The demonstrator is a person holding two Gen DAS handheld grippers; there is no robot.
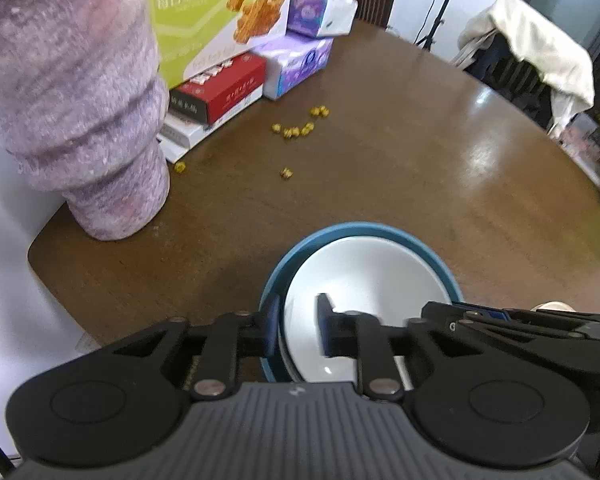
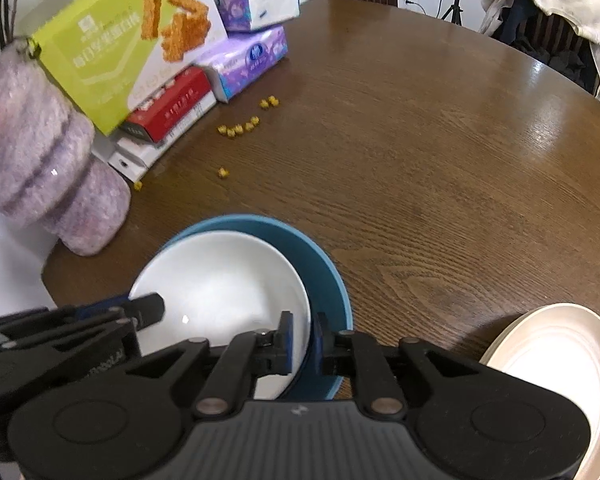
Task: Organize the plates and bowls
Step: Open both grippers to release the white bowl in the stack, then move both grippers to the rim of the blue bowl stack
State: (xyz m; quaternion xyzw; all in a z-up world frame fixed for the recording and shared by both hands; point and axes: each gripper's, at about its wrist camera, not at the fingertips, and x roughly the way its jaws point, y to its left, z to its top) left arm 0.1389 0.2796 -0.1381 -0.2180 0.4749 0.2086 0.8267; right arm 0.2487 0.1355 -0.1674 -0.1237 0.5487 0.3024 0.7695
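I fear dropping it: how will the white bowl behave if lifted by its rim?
The white bowl looks glazed, with a glint on it, so probably slippery and breakable. It sits off-centre inside the blue bowl, so it may shift or drag that along. Both grippers, left and right, straddle the rims, which should steady it.

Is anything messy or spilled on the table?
Yes. Little yellow candies lie scattered loose on the brown table near the stacked boxes. Also, the white bowl sits off-center inside the blue bowl.
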